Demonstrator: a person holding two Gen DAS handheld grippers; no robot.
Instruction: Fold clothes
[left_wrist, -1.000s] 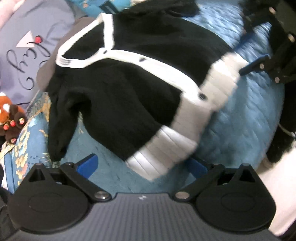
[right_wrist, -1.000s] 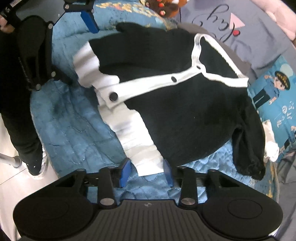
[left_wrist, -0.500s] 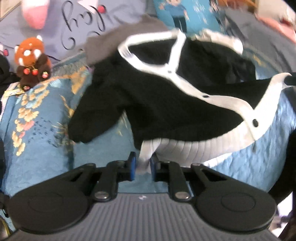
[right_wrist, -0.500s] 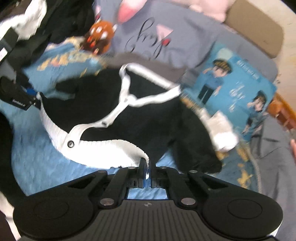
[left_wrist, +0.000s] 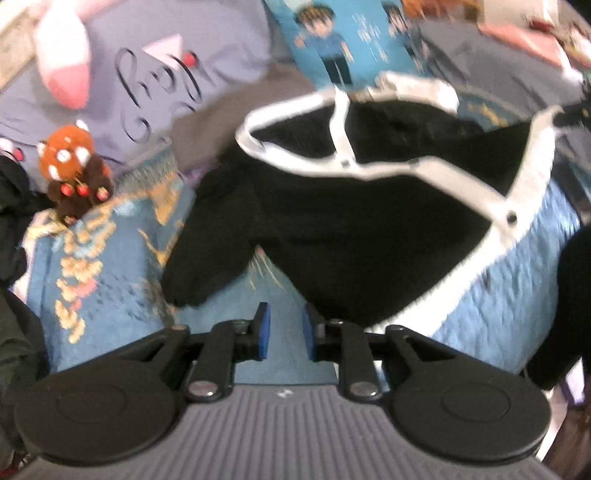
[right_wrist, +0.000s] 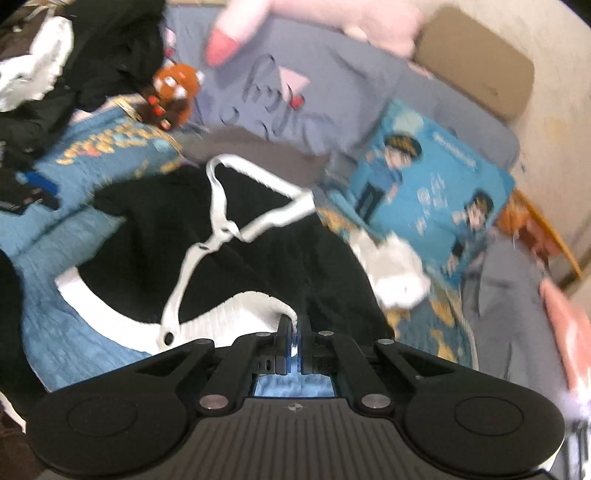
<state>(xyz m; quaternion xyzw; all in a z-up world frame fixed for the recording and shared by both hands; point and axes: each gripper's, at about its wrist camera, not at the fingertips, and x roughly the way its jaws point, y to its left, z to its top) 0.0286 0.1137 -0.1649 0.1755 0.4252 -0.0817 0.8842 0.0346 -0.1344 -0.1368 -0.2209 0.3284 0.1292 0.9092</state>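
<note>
The black cardigan (left_wrist: 362, 229) with white trim lies mid-bed on the blue quilt (left_wrist: 110, 266), neck toward the pillows, its white hem (right_wrist: 236, 310) lifted at the near edge. The right gripper (right_wrist: 294, 332) is clamped on that hem. The left gripper (left_wrist: 285, 325) has its fingers apart with nothing between them, just beside the hem. By my reading the fold is only partly made: sleeves sprawl loose and the body is unflattened.
</note>
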